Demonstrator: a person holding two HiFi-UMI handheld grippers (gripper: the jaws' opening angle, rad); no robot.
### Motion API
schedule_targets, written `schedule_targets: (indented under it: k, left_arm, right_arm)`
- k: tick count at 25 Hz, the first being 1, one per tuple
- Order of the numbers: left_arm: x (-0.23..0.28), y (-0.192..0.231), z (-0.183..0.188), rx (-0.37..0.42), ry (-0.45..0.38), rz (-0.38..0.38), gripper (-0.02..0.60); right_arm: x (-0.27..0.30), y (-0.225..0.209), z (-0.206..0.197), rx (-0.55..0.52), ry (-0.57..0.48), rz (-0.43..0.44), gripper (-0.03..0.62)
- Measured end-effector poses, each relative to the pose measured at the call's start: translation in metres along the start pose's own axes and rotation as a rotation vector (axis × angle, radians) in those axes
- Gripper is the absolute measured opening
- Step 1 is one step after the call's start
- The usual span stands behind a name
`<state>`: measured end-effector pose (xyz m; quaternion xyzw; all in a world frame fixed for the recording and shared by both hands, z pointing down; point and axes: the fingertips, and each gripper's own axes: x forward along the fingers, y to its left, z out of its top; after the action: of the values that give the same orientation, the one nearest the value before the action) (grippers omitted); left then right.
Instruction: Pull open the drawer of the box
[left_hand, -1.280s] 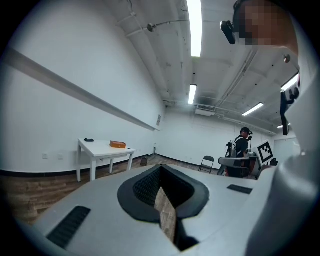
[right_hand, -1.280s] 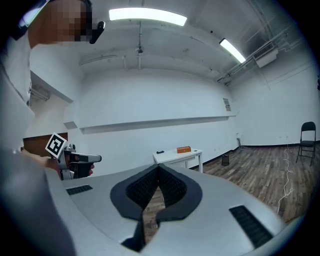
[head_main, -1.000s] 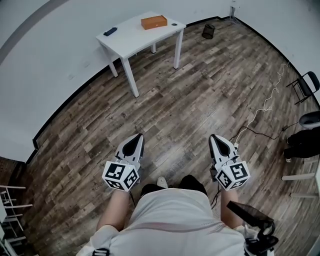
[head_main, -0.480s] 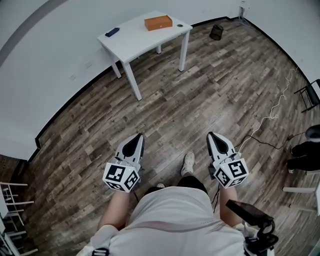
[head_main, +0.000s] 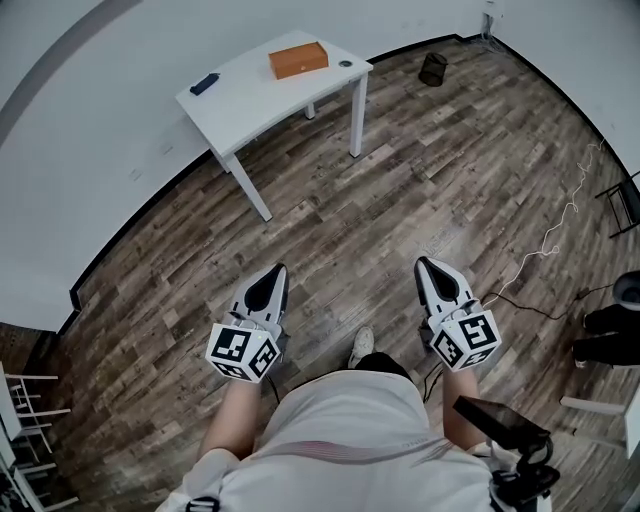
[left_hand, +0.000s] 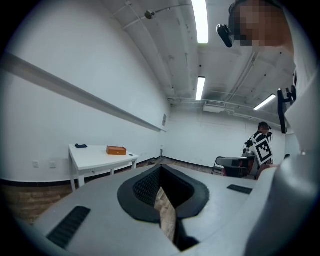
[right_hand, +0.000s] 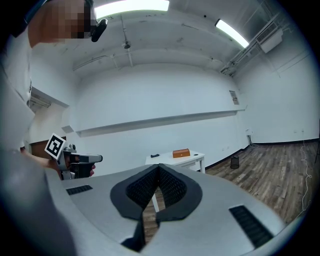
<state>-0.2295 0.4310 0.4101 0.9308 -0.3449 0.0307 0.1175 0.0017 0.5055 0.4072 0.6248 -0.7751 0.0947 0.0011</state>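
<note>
- Closed tight and empty at both left gripper (head_main: 277, 270) and right gripper (head_main: 423, 262); carried low over the floor (head_main: 400, 180)
- Apparently nothing done yet; left to do: reach the tabletop (head_main: 245, 90), grip the drawer, pull
- Well ahead, near the tabletop's far edge: box (head_main: 298, 59); long axis along the wall; drawer end too small to tell

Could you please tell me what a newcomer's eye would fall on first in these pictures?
Most striking are the left tool and right tool, held shut and empty low over the wooden floor. Beyond them, a white table stands by the wall with an orange box on top.
</note>
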Motion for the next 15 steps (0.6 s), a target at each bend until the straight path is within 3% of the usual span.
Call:
schedule_targets:
  k: [6,15]
  left_arm:
    - [0.066,-0.021,0.016,0.021,-0.014,0.021,0.011]
    - [0.116,-0.018,0.016,0.017,0.001,0.036,0.011]
  right_arm:
    - [0.017,-0.076,0.018,0.000,-0.003,0.011,-0.002]
    - [0.046,-0.111,0.008,0.030,0.006,0.046,-0.002]
